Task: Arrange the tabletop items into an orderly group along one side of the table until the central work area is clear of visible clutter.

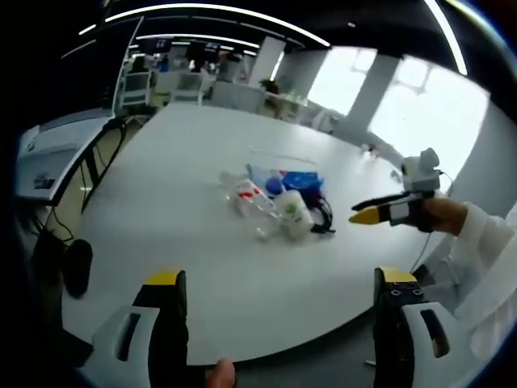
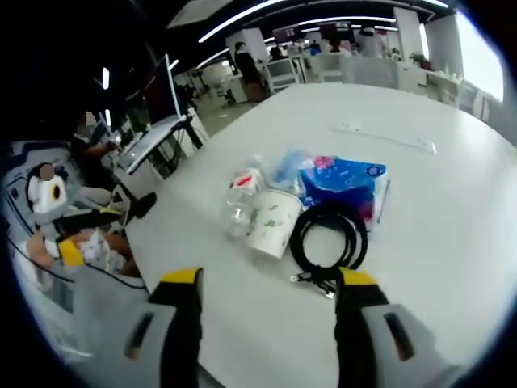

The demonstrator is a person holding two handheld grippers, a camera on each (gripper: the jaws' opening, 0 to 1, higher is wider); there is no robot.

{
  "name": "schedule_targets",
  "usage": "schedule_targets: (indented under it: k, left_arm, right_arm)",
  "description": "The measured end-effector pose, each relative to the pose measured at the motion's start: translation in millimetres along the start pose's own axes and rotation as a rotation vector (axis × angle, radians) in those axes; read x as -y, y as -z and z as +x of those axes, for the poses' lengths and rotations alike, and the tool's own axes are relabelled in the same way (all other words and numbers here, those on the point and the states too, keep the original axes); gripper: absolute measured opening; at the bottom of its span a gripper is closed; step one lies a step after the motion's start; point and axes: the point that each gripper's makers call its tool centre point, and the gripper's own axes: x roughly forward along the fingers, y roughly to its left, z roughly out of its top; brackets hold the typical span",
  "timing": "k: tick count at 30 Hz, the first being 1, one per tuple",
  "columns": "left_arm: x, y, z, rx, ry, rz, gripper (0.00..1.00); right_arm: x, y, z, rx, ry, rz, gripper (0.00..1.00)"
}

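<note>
A small heap of items lies mid-way across the white table (image 1: 202, 267): a clear bottle with a red label (image 1: 246, 196), a white paper cup on its side (image 1: 295, 212), a blue packet (image 1: 300, 179) and a coiled black cable (image 1: 324, 215). My left gripper (image 1: 280, 279) hovers open at the table's near edge, well short of the heap. In the right gripper view the bottle (image 2: 241, 194), cup (image 2: 273, 222), cable (image 2: 327, 234) and packet (image 2: 343, 182) lie just beyond my open right gripper (image 2: 268, 279). That gripper (image 1: 378, 210) also enters the left gripper view from the right, held by a hand.
A thin clear strip (image 2: 380, 136) lies on the table's far part. Off the table stand desks with monitors (image 2: 157, 133) and a black chair (image 1: 77, 267). A person's white sleeve (image 1: 485, 242) is at the right. Bare tabletop (image 2: 436, 242) surrounds the heap.
</note>
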Motion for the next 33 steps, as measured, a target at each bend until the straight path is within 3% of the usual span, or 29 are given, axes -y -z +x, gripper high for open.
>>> schedule_targets:
  k: [15,33]
  left_arm:
    - [-5.1,4.6,2,-0.006,0.003,-0.018,0.92]
    - [-11.3,13.9,-4,-0.002,-0.014,-0.060,0.92]
  right_arm:
    - [-8,-19.1,16,-0.007,-0.021,-0.039,0.64]
    - [-35,-39.4,46,-0.027,-0.082,-0.106,0.63]
